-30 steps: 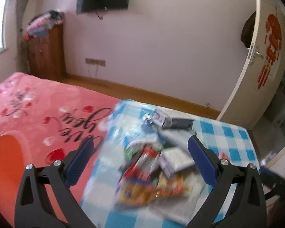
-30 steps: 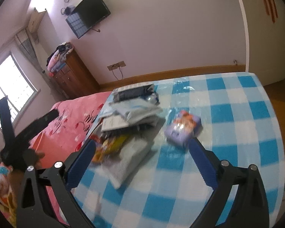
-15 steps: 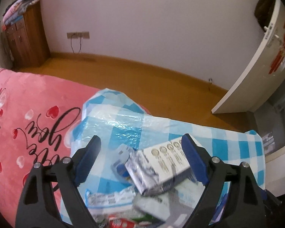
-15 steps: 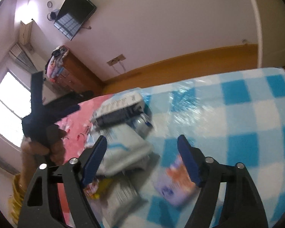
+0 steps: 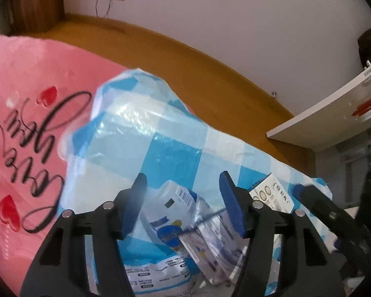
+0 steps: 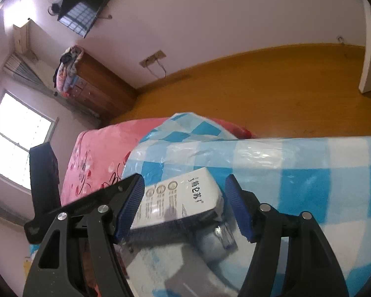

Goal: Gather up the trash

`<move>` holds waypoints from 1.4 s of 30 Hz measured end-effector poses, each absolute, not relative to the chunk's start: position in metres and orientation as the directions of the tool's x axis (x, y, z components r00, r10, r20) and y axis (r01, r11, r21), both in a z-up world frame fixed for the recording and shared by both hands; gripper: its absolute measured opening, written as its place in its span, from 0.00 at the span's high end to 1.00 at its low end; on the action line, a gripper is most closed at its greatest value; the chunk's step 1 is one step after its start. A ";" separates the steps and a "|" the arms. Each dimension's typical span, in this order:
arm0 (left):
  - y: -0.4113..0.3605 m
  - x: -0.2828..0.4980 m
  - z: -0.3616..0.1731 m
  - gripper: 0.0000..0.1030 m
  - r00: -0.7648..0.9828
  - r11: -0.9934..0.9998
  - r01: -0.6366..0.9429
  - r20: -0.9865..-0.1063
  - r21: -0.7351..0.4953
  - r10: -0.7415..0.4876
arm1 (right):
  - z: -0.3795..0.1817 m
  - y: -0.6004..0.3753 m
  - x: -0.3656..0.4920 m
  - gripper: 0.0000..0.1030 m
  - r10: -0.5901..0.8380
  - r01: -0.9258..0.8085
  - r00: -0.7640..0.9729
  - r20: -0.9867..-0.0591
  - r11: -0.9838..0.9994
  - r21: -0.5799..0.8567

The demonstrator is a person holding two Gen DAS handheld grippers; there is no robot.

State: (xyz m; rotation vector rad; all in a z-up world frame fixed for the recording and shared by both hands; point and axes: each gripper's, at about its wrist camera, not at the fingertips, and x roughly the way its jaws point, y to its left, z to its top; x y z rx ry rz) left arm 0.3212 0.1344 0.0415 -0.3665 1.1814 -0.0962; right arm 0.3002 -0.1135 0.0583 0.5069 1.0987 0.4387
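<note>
I have both claws over the trash pile on the checked cloth [image 5: 175,148], low in each frame. My left gripper [image 5: 183,203] is half wide and closing, with the bottle [image 5: 170,205] between its pads; in this view neither pad looks pressed on it yet. My right gripper [image 6: 184,203] is somewhat wider and also closing, straddling the white carton [image 6: 183,198] at lower centre, with a visible gap on the right pad's side.

What worries me: the bottle looks like thin, crushed plastic, so I expect it to buckle or squirt out sideways as the pads meet it. A foil pack [image 5: 210,242] leans right against it, and I could pinch both or neither. The carton lies on top of other wrappers (an unstable bed), so a lopsided close may just tip it off the pile. The two claws are near each other; the right one shows at the lower right edge of the left view [image 5: 321,210], so a clash is possible. The cloth is glossy and loose, and either claw could snag it.
</note>
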 end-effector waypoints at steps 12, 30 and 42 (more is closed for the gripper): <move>0.123 0.286 0.029 0.41 0.356 0.930 -0.067 -0.880 -0.360 -0.315 | 0.040 -0.122 0.266 0.41 0.622 -0.111 0.343 -0.704 0.771 0.627; 0.075 0.162 0.049 0.41 0.397 0.940 0.151 -0.853 -0.305 -0.340 | 0.052 -0.169 0.109 0.30 0.593 -0.138 0.421 -0.686 0.790 0.598; 0.138 0.068 0.109 0.21 0.681 0.990 0.107 -0.718 -0.095 -0.143 | 0.073 -0.199 0.022 0.14 0.591 -0.220 0.555 -0.585 0.783 0.582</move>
